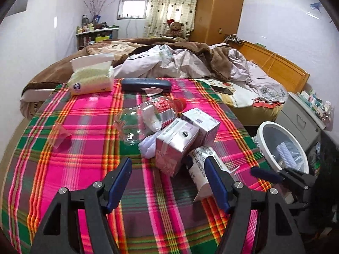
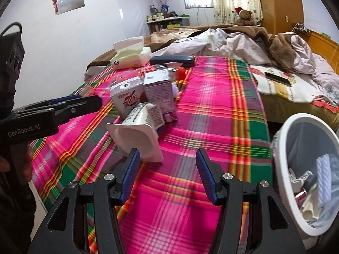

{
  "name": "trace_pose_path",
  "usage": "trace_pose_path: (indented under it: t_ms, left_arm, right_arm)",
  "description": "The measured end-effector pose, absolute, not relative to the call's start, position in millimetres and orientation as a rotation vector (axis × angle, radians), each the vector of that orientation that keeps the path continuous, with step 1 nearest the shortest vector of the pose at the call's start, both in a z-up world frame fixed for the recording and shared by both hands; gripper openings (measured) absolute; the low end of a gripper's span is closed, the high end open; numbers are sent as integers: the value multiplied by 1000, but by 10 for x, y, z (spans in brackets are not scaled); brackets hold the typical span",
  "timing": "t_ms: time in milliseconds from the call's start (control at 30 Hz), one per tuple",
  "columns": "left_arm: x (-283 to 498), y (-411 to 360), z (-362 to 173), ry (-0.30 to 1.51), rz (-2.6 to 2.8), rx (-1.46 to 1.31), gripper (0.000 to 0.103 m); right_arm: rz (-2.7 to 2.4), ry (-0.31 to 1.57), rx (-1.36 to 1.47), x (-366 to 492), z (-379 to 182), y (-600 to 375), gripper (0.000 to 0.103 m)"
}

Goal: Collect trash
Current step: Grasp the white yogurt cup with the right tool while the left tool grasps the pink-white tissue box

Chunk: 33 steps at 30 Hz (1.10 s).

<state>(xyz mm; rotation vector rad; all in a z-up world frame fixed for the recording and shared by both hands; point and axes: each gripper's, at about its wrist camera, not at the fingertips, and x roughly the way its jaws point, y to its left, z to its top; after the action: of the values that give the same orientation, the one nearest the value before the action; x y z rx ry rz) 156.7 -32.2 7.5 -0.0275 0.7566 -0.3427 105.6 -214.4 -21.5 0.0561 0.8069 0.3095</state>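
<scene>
From the left wrist view, the left gripper (image 1: 167, 182) hangs over the plaid cloth (image 1: 84, 148) with its jaws wide apart and nothing between them. Ahead of it lies the trash heap: a clear plastic bottle (image 1: 146, 118) on its side with a red cap, two pinkish drink cartons (image 1: 180, 139) leaning together, and a white yogurt cup (image 1: 201, 169) tipped over just past the right finger. A tissue pack (image 1: 91, 80) and a dark case (image 1: 146, 84) sit further back. The white bin (image 1: 281, 146) stands off the cloth's right edge.

From the right wrist view, the right gripper (image 2: 167, 169) is likewise spread open and empty, the yogurt cup (image 2: 137, 139) just beside its left finger. The bin (image 2: 307, 169) already holds some crumpled wrappers, so I'd say collecting has begun, but the bottle, cartons and cup are all left.
</scene>
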Motion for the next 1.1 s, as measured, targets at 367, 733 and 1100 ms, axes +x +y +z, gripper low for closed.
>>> trace_pose_path:
  t_ms: [367,733,1100]
  left_arm:
    - [1847,-393,-21,784,-361,-18,72]
    - [2025,-502,-99,813,-392,-11,72]
    - [2095,-641,-193,826,-417,3,59]
  right_arm:
    - [318,858,43,1214,-306,-2017,31]
    - [269,863,51,1228,-307,-2143,13]
    - [191,867,91,1280,-326,-2380,13]
